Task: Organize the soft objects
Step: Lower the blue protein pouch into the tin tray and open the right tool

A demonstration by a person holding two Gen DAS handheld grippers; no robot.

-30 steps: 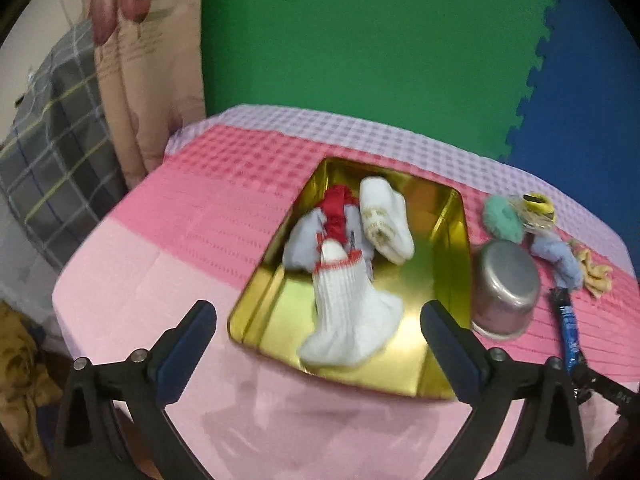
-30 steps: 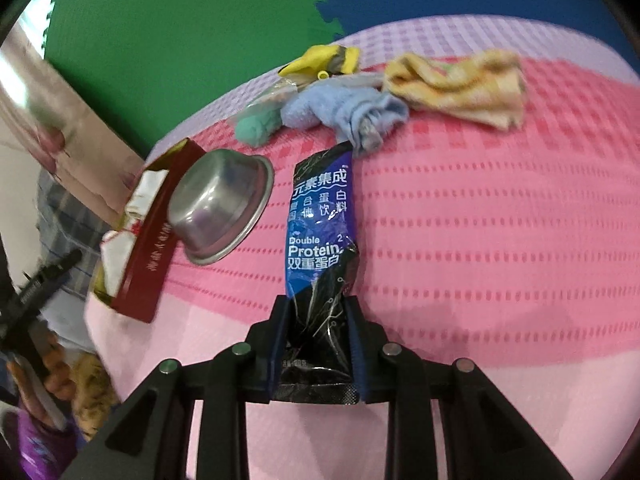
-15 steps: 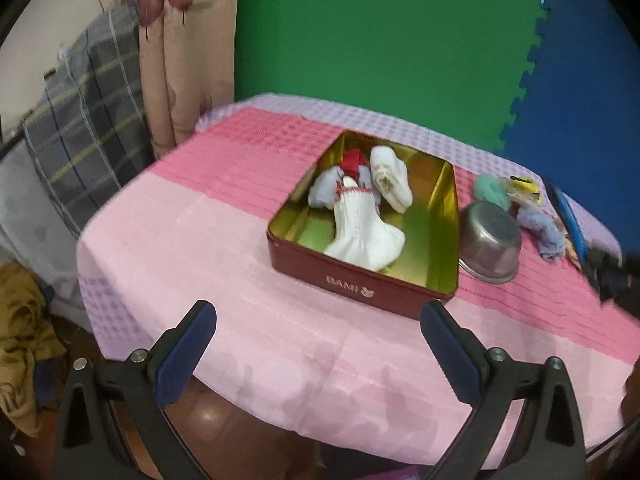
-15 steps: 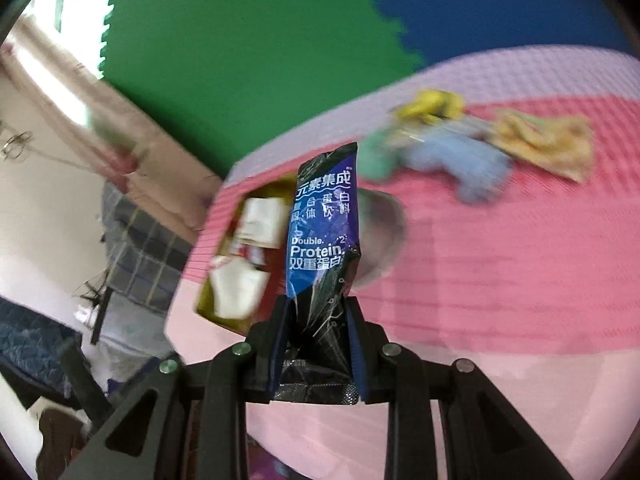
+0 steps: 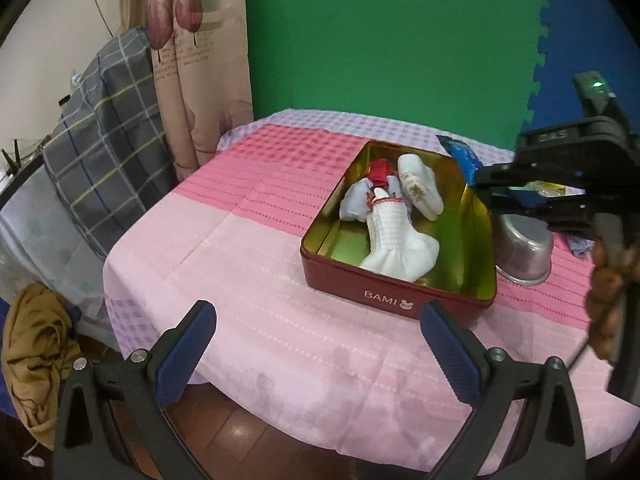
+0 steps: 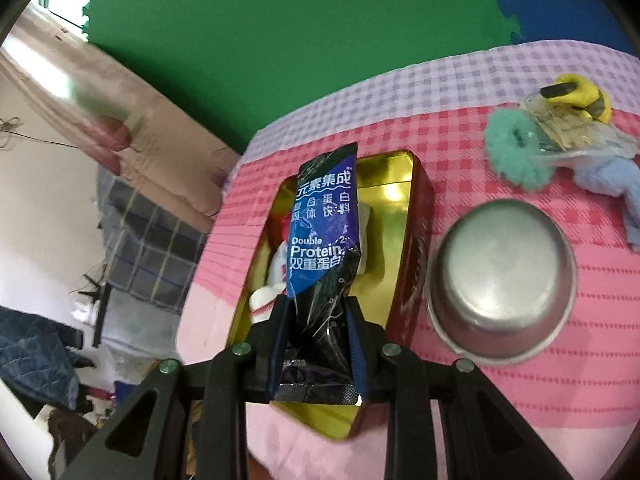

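Note:
A red tin (image 5: 394,298) with a gold inside stands on the pink tablecloth and holds several socks: a white ribbed sock (image 5: 394,240), a cream sock (image 5: 420,184) and a red one. My right gripper (image 6: 316,324) is shut on a blue and black protein packet (image 6: 322,240) and hangs above the tin (image 6: 404,176). Seen from the left wrist, the right gripper (image 5: 486,192) hovers over the tin's right wall with the packet (image 5: 462,156) sticking out. My left gripper (image 5: 318,350) stands open and empty, short of the tin's front wall.
An upturned steel bowl (image 6: 502,280) sits right of the tin. Behind it lie a teal scrunchie (image 6: 516,156), a yellow item in clear wrap (image 6: 576,100) and a light blue cloth (image 6: 608,176). The table's front edge drops to a wooden floor (image 5: 240,440). Curtain and plaid fabric at left.
My right gripper lifted the packet off the cloth and carried it left, over the tin. My left gripper drew back from the tin, so more table front shows.

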